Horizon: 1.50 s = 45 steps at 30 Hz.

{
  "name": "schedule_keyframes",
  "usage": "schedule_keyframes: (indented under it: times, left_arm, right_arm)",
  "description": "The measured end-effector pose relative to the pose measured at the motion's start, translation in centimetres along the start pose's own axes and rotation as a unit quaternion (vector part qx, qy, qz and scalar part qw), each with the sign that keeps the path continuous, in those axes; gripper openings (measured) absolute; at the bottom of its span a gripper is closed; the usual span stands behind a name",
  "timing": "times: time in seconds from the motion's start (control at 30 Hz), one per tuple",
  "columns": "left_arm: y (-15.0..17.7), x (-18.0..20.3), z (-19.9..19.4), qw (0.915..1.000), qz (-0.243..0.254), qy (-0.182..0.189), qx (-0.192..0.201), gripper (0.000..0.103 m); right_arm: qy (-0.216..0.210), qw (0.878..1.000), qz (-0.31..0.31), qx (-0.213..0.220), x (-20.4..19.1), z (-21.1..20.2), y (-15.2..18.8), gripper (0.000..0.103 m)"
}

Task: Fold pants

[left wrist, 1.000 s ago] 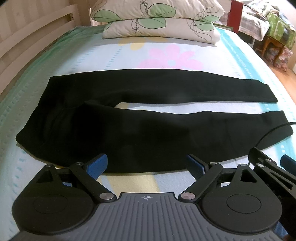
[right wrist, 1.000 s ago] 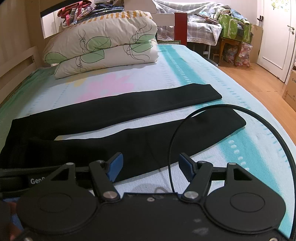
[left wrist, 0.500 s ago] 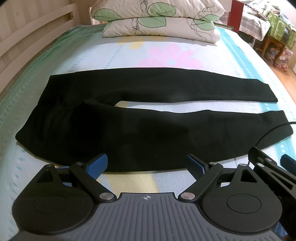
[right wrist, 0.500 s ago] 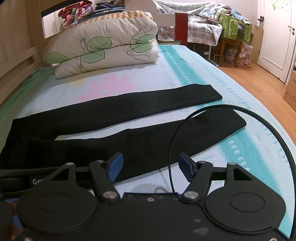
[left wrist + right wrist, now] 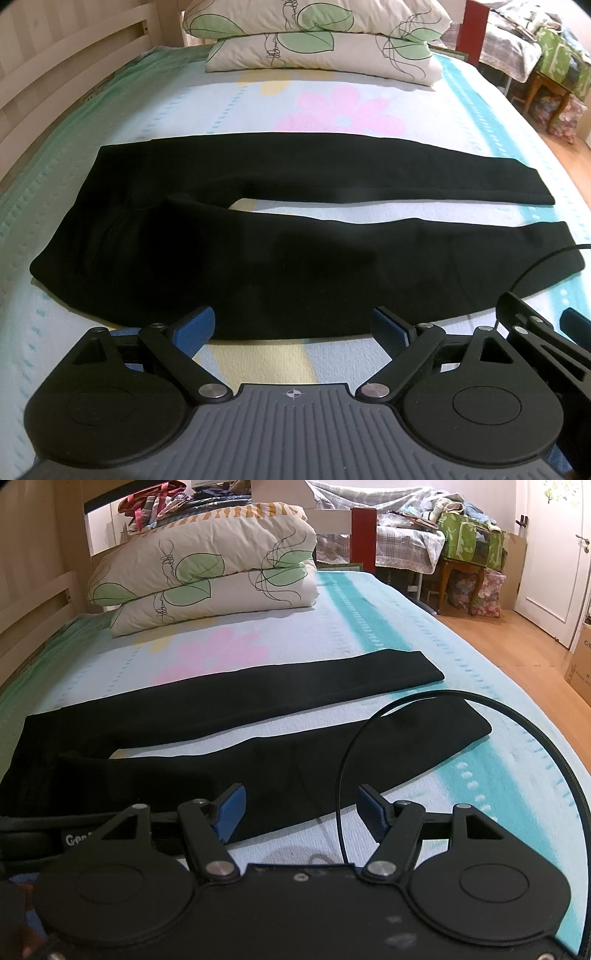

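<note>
The black pants (image 5: 258, 251) are laid flat across the bed (image 5: 332, 107), spread crosswise with the waistband toward the left edge, beside the wooden side rail (image 5: 55, 62), and both leg ends toward the right edge. The two legs are parted, a narrow wedge of sheet being visible between them from the crotch outward. This layout is judged to be a preparation for the first fold: with the near leg lying along the near edge, it can be lifted and laid over the far leg. No fold is seen as yet.

Two stacked leaf-print pillows (image 5: 207, 576) are kept at the far end of the bed, well apart from the garment, so the working area is left free.

The left tool (image 5: 291, 328) is held just short of the near leg's hem line, over bare sheet, roughly mid-length. Its jaws are spread wide; nothing is held and no contact with cloth is observed.

The right tool (image 5: 299, 808) is held likewise released, jaws wide, with nothing between them, near the lower part of the near leg. A black cable (image 5: 517, 716) is looped over that leg's end and could be caught during lifting.
</note>
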State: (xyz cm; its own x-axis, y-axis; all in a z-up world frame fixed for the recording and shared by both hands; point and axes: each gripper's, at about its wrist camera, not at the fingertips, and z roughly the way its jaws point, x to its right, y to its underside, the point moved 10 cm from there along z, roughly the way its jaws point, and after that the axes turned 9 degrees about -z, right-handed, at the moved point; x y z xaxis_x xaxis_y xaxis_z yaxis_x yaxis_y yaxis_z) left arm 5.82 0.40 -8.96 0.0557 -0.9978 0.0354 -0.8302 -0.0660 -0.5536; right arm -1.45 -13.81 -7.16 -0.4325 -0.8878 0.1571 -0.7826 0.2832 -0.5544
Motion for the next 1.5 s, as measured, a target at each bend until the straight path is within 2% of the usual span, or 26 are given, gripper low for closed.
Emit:
schedule_keyframes:
  times: [1.1,1.33,1.5]
  left_arm:
    - [0.3,-0.2,0.1,1.0,0.0,-0.001,-0.004,0.092]
    - [0.3,-0.3,0.2,1.0,-0.001,-0.001,-0.006,0.092]
    - [0.1,-0.5,0.3,1.0,-0.006,-0.004,-0.003,0.092]
  right_arm:
    - [0.0,1.0,-0.002,-0.002,-0.2,0.3,0.2,0.07]
    - [-0.006,1.0,0.003,0.011,0.0,-0.3,0.2,0.07]
    - [-0.01,0.999,0.001,0.039,-0.1,-1.4,-0.1,0.07]
